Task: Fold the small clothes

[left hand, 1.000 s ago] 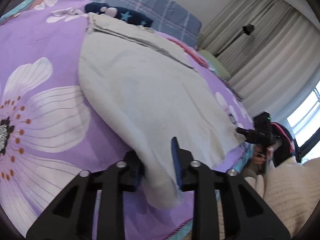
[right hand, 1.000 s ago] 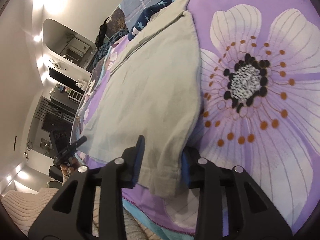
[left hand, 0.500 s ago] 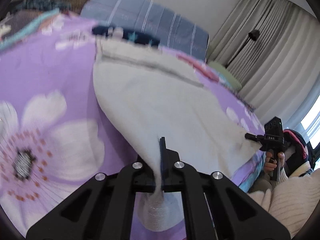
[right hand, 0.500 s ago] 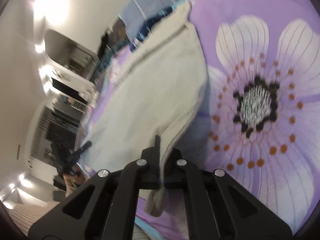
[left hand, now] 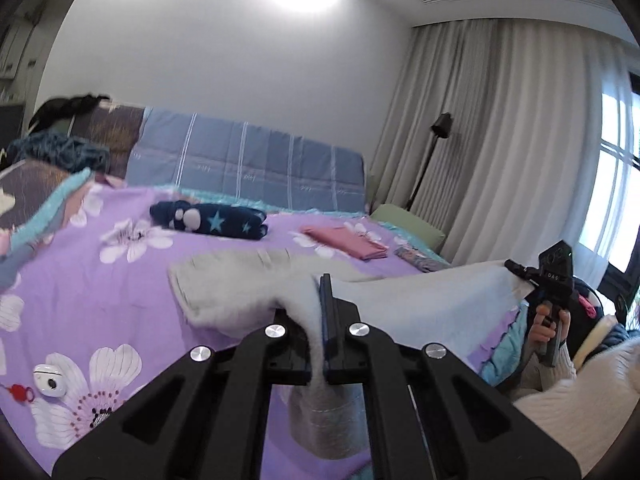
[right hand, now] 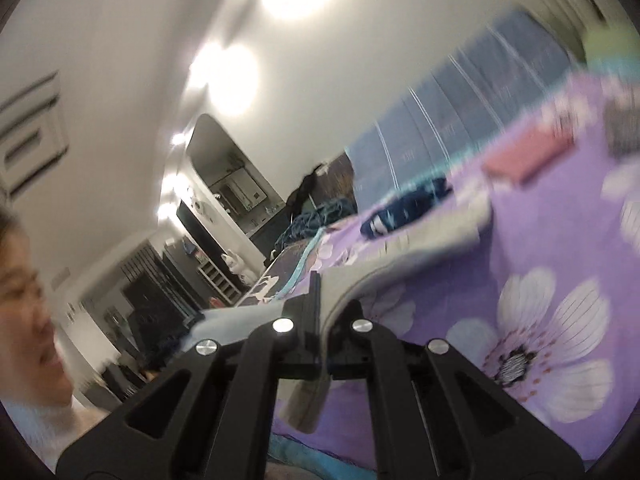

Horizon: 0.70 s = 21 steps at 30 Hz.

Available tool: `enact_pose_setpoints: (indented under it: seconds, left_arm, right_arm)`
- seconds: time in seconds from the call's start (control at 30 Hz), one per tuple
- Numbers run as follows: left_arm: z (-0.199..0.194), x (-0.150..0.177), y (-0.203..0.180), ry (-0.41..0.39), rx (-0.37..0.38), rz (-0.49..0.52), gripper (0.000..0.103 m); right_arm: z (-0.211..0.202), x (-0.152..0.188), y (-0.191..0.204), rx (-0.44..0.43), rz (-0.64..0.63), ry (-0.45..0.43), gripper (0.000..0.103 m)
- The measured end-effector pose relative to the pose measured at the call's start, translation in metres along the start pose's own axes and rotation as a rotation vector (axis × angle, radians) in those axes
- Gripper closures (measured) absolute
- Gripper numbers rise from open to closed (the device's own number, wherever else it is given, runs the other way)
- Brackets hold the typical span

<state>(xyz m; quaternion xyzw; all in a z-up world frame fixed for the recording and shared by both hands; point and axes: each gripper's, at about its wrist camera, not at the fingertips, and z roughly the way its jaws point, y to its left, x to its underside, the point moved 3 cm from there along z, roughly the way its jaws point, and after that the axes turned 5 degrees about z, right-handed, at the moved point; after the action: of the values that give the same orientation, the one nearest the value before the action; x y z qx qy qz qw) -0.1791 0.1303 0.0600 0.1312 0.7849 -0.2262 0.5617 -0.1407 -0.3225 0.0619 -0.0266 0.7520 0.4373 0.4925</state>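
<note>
The pale grey garment (left hand: 248, 280) hangs lifted off the purple flowered bedspread (left hand: 100, 292), its far end resting on the bed toward twelve o'clock. We clamp one near corner in our left gripper (left hand: 323, 312), jaws closed tight on the cloth, and the other corner in our right gripper (right hand: 320, 312), likewise pinched. A folded navy starred piece (left hand: 212, 220) lies at eleven o'clock, a pink one (left hand: 348, 242) at one.

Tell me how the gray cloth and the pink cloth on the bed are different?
The gray cloth is big; the pink cloth is small. The gray cloth is spread open, its near edge lifted by the left claw and right claw; the pink cloth lies folded flat, untouched. Both rest on the purple bedspread.
</note>
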Motion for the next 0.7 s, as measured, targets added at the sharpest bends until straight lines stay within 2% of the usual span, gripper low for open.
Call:
enact_pose_setpoints:
  seconds: [0.1,0.27,0.4,0.57,0.7]
  left_arm:
    - [-0.003,0.005,-0.014,0.023,-0.021,0.018,0.1]
    - [0.035,0.026,0.007,0.118,-0.042,-0.032,0.1]
    - [0.085,0.029,0.048,0.195,-0.039,-0.117,0.1]
    - [0.151,0.017,0.089,0.268,-0.07,-0.153,0.1]
    - [0.217,0.017,0.131,0.343,-0.115,-0.187,0.1]
  right_arm:
    - [-0.001,0.005,0.008,0.108,-0.067,0.021,0.101]
    - [0.045,0.011,-0.048,0.121,0.089,0.086,0.101]
    - [0.085,0.004,-0.095,0.139,0.209,0.118,0.101]
    - [0.156,-0.022,-0.139,0.228,0.238,0.165,0.101]
    - [0.209,-0.026,-0.182,0.301,0.28,0.223,0.101]
